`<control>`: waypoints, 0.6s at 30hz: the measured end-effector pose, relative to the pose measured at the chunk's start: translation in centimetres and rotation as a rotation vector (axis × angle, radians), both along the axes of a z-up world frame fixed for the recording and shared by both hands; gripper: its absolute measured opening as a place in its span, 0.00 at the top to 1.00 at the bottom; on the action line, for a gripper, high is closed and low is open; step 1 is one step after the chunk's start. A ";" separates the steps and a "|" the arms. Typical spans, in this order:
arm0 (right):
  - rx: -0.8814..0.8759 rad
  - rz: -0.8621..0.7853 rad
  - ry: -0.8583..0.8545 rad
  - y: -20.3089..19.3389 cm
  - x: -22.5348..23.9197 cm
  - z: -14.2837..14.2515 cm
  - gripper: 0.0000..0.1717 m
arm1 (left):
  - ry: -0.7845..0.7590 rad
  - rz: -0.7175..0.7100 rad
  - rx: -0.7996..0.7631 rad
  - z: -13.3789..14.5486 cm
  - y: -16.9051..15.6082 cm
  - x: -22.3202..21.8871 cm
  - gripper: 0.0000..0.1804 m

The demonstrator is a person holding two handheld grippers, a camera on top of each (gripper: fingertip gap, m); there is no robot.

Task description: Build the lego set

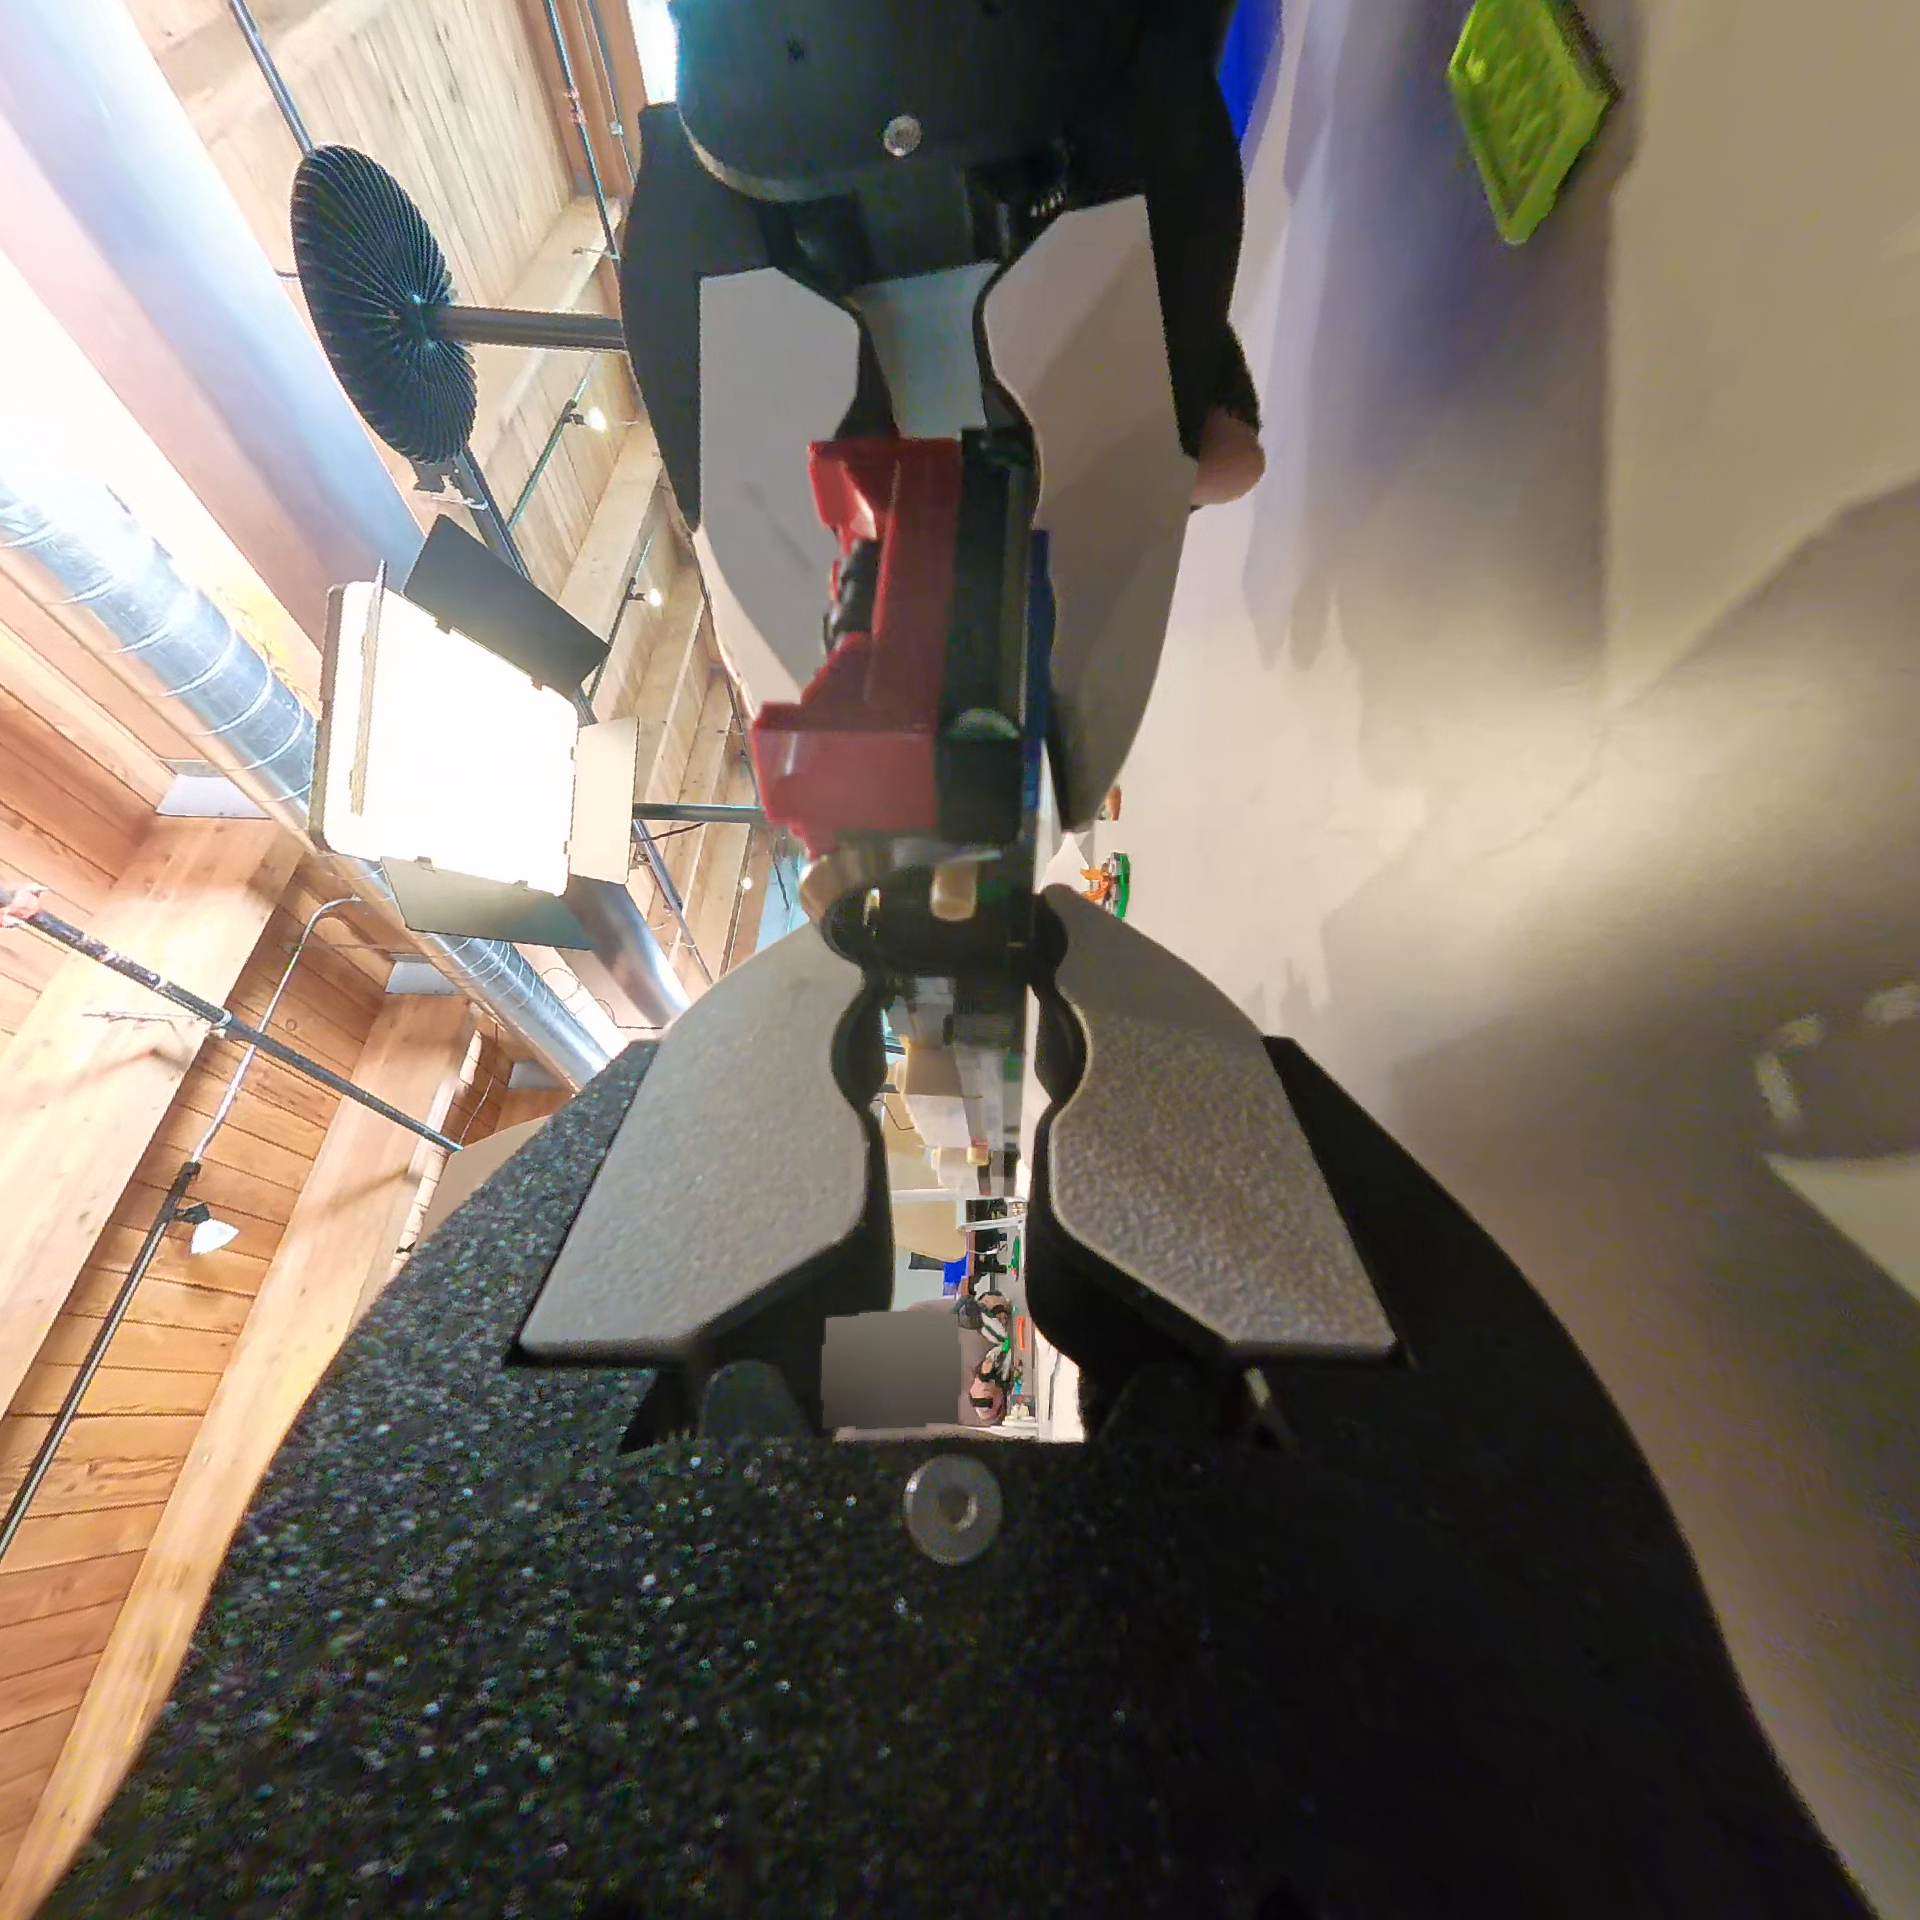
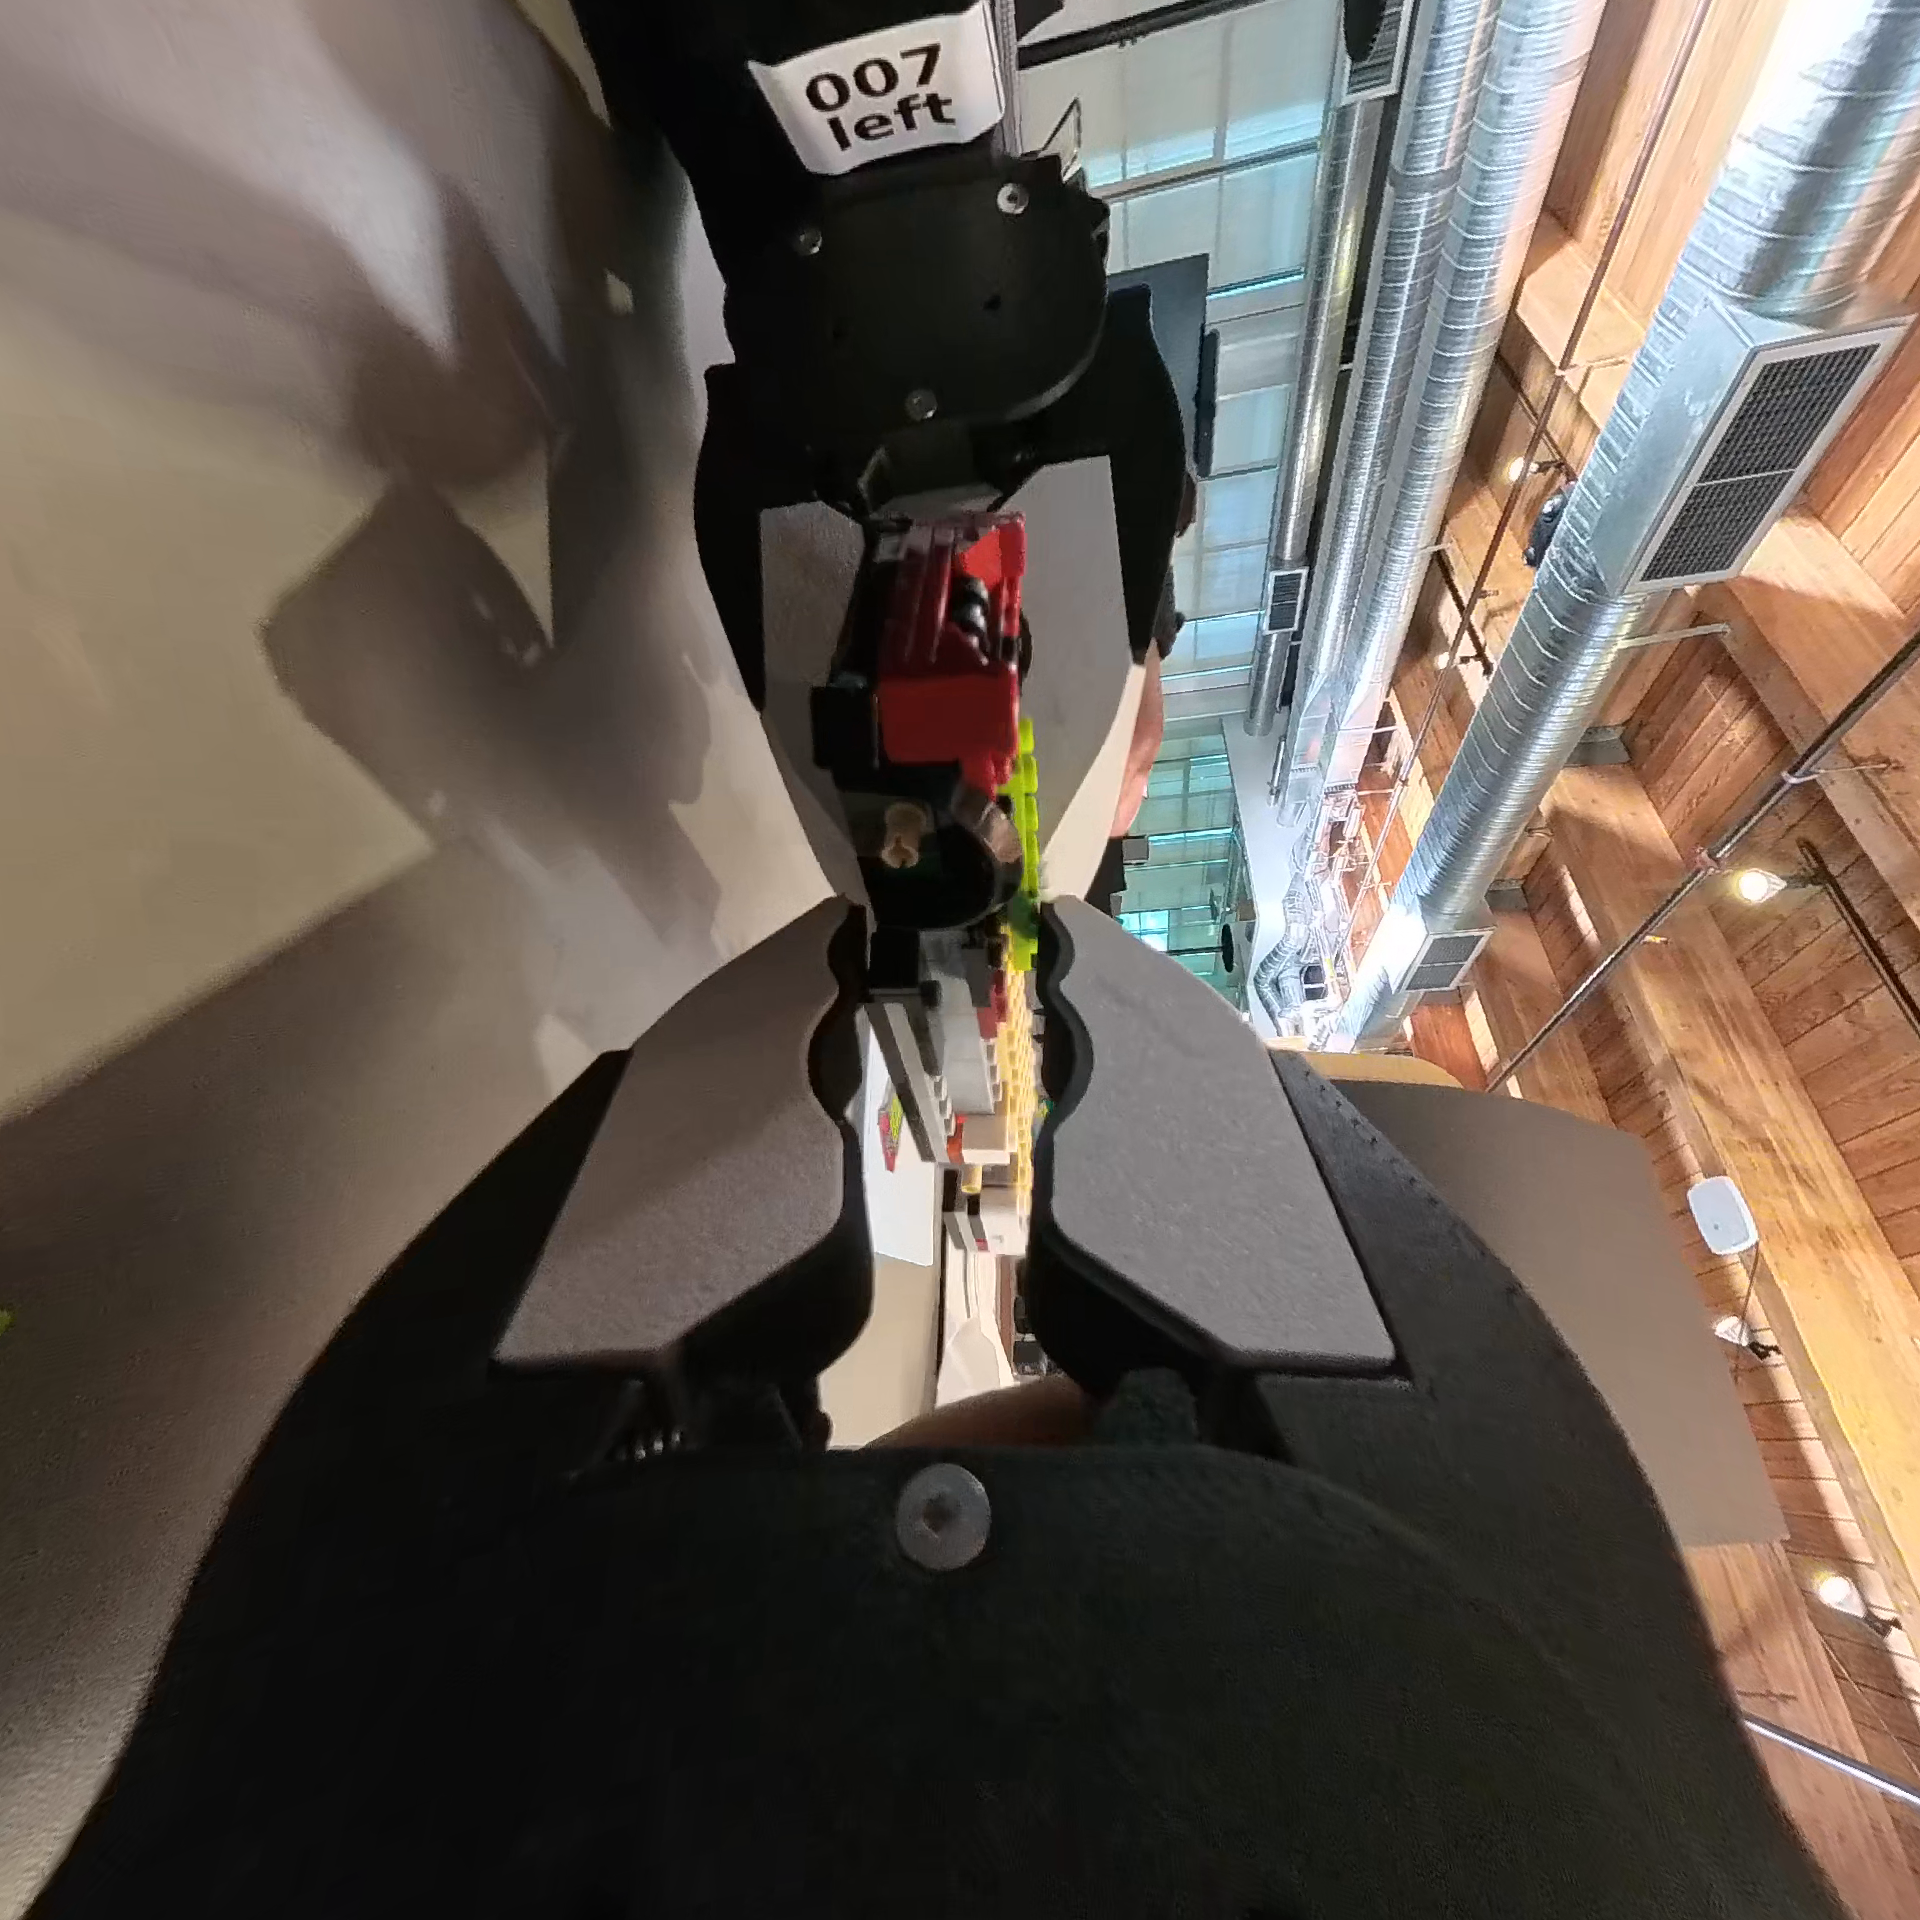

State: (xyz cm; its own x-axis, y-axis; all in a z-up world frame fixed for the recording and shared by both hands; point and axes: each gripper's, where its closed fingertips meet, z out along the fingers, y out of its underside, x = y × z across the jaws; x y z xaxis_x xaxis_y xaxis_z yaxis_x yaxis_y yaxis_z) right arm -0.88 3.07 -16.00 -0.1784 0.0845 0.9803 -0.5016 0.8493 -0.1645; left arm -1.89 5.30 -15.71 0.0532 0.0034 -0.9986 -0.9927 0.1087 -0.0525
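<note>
- Fingers [image 1: 727, 1143] of the left gripper [image 1: 951, 930] stood narrowly apart, closed on the near end of a brick model [image 1: 883, 665]; both pads appeared pressed to its black and pale bricks
- Fingers [image 2: 1195, 1143] of the right gripper [image 2: 954, 925] were likewise shut on the same brick model [image 2: 940, 696]; one pad lay on a black brick, the other on the lime and yellow studded strip [image 2: 1023, 790] along its side
- Model itself, red and black with grey and white parts, was held in the air between the two facing grippers, each gripping one end; it sat beside the pale counter [image 1: 1558, 727] and not on it
- Judgement on handling: studded joints part easily under twist, so a level, even squeeze on flat faces, with both grippers in one line, looked the sound way to hold it; the round black piece [image 1: 935, 935] at the tips offered poor purchase
- Farther out: a lime-green square plate [image 1: 1527, 114] and small orange and green pieces [image 1: 1107, 878] lay on the counter; a bright light panel [image 1: 447, 748] and silver ducts [image 2: 1558, 623] showed beyond
- Writing: a white label [image 2: 878, 99] with dark print sat on the left gripper's body; no brand was legible elsewhere
</note>
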 end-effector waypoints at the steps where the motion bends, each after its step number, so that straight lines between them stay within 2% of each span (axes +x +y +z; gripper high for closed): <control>1: 0.000 -0.002 0.007 0.0 0.0 0.1 0.82 | -0.002 0.002 0.004 0.1 0.0 0.0 0.86; 6: 0.000 -0.015 0.048 0.3 -0.2 0.4 0.84 | -0.010 0.002 0.010 0.2 0.0 0.0 0.87; 18: -0.012 -0.014 0.025 0.3 -0.2 0.2 0.84 | -0.013 0.008 0.004 0.2 0.1 -0.1 0.87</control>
State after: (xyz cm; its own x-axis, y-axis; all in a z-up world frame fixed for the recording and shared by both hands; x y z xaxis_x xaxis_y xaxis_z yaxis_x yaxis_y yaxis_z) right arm -1.03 3.39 -15.76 -0.1527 0.0983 0.9834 -0.4937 0.8544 -0.1621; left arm -1.96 5.44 -15.47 0.0665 0.0084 -0.9977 -0.9927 0.1012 -0.0653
